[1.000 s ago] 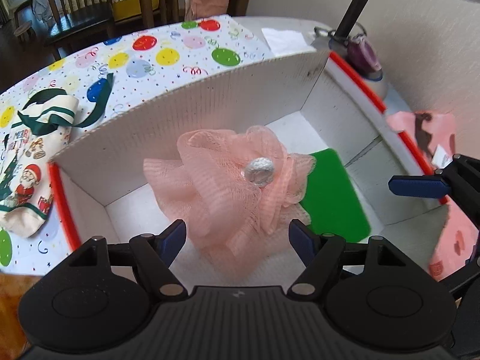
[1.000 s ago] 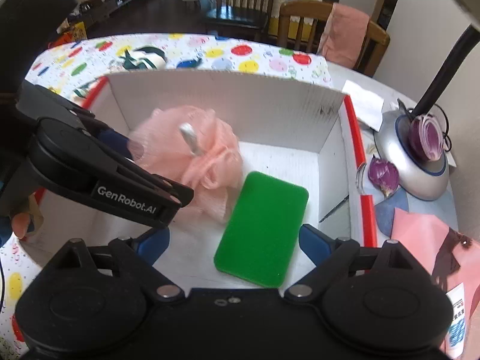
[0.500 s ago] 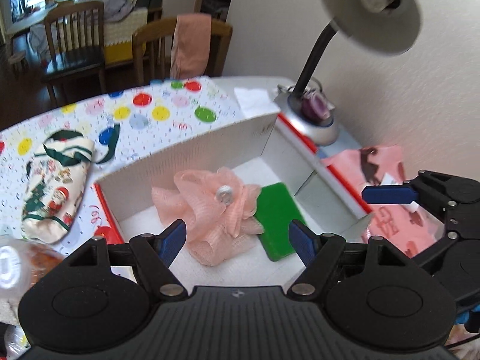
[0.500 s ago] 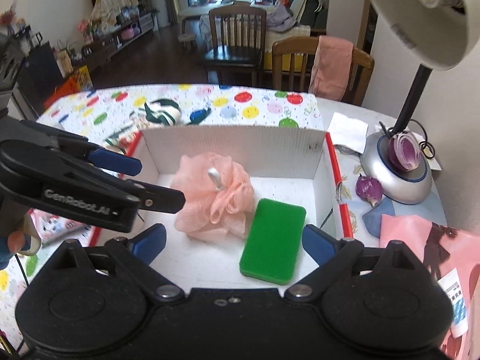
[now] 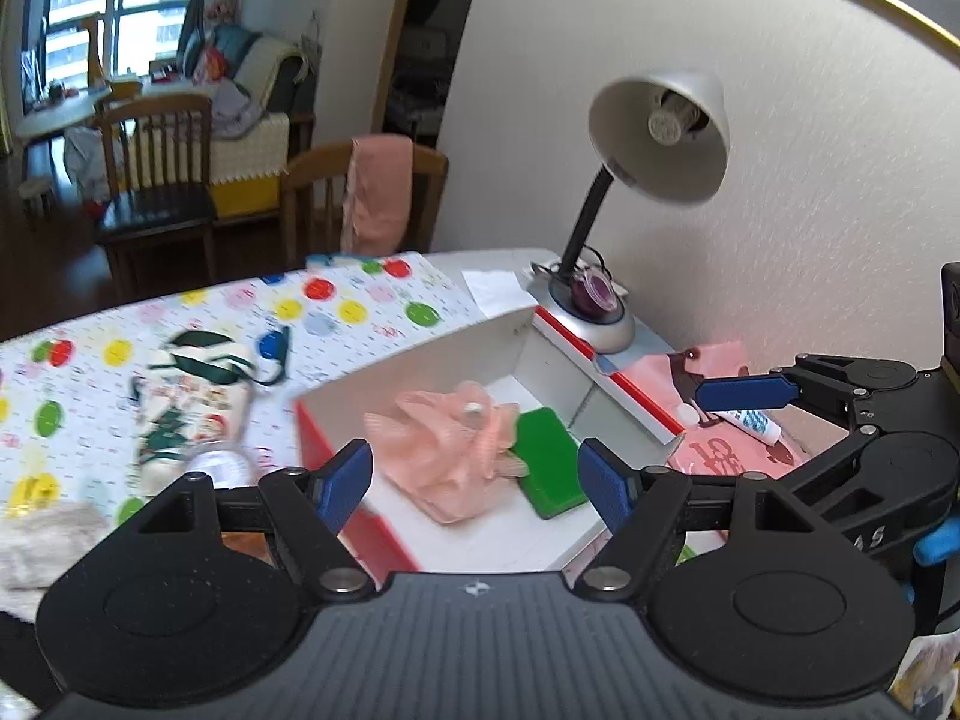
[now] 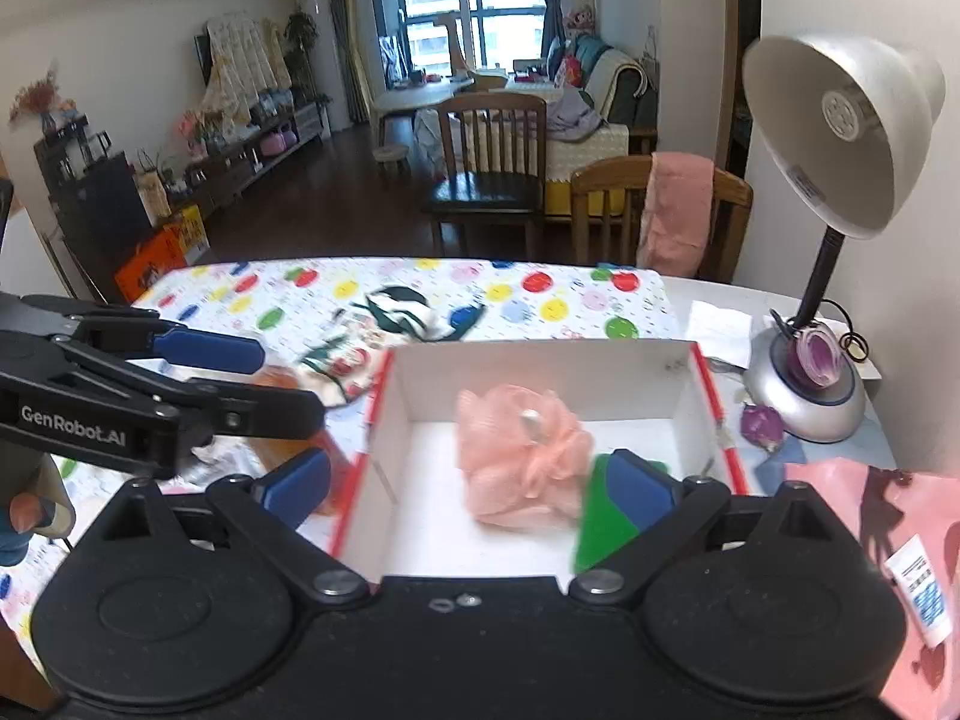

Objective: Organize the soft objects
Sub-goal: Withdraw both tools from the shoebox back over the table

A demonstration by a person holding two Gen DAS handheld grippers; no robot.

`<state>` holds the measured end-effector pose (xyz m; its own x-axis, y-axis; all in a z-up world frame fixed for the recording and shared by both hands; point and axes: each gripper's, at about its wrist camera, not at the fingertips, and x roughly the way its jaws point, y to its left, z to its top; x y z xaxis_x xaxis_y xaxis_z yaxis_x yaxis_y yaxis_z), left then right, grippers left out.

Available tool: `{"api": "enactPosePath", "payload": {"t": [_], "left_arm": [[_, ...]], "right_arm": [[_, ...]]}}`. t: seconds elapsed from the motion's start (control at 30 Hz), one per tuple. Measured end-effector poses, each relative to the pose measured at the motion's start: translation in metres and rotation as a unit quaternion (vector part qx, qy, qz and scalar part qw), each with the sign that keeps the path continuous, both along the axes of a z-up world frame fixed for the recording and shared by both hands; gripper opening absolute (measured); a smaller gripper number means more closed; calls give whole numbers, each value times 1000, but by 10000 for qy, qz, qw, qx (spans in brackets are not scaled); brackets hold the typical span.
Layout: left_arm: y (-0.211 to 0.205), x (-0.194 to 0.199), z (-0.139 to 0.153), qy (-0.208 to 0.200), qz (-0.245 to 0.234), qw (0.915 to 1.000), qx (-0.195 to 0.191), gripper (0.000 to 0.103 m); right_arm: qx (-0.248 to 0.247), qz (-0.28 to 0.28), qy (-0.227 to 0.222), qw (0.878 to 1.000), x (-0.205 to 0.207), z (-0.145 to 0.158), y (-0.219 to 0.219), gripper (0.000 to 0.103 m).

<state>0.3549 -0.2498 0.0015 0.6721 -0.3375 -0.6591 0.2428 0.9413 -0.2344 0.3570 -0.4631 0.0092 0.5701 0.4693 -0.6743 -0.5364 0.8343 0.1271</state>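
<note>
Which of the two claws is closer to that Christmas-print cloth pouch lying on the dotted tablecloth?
The left claw. It hovers open over the white box's left edge, next to the Christmas-print cloth pouch. The right claw hangs open over the box's other side, farther away.

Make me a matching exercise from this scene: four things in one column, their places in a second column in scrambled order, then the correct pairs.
Things
1. pink mesh pouf
2. green sponge
3. Christmas-print pouch
4. desk lamp

Places
A. on the spotted tablecloth, outside the box
B. standing beside the white box, near the wall
C. in the box, next to the sponge
D. flat on the box floor, at the pouf's side

Pairs: 1-C, 2-D, 3-A, 4-B
</note>
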Motion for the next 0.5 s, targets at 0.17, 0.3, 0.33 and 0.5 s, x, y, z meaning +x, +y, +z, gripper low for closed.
{"api": "enactPosePath", "payload": {"t": [0.17, 0.3, 0.33, 0.5], "left_arm": [[38, -33, 12, -262, 85, 9996, 64, 80], [69, -54, 15, -404, 180, 9989, 175, 80], [76, -60, 15, -434, 189, 9987, 206, 80], [112, -85, 14, -549, 265, 9977, 310, 83]], "right_arm": [[276, -12, -66, 9996, -24, 11, 22, 101], [553, 27, 9, 9985, -39, 16, 44, 103], [609, 37, 25, 9981, -42, 16, 50, 103], [796, 142, 70, 9967, -58, 14, 85, 103]]}}
